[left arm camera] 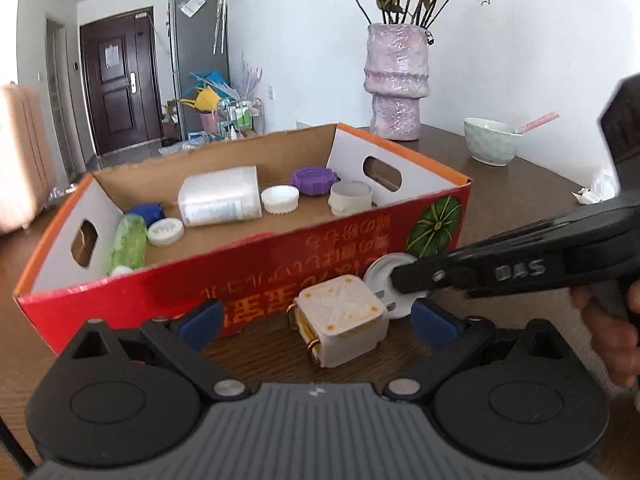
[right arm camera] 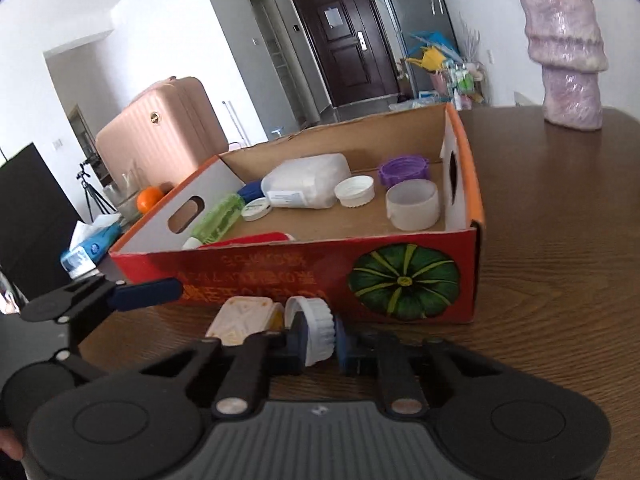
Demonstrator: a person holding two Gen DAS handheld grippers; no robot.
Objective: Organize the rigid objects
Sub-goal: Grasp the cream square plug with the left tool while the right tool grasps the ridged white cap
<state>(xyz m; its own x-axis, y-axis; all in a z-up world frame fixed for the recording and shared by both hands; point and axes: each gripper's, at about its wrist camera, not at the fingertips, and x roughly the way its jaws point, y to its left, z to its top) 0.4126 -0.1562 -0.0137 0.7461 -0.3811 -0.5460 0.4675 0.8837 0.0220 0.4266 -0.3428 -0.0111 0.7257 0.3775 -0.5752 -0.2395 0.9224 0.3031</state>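
A red cardboard box (left arm camera: 256,280) (right arm camera: 304,268) stands on the brown table and holds bottles, lids and cups. In front of it lies a cream square box (left arm camera: 342,320) (right arm camera: 242,316). My left gripper (left arm camera: 316,318) is open, its blue pads on either side of the square box and apart from it. My right gripper (right arm camera: 318,338) is shut on a white ribbed lid (right arm camera: 316,334), which stands on edge next to the square box. The lid also shows in the left wrist view (left arm camera: 386,280), pinched by the right gripper's black fingers (left arm camera: 416,280).
In the box lie a clear white bottle (left arm camera: 220,196), a green bottle (left arm camera: 128,244), a purple lid (left arm camera: 314,180), white lids and a white cup (left arm camera: 350,198). A lilac vase (left arm camera: 396,84) and a pale green bowl (left arm camera: 490,140) stand behind. A tissue pack (right arm camera: 92,248) lies left.
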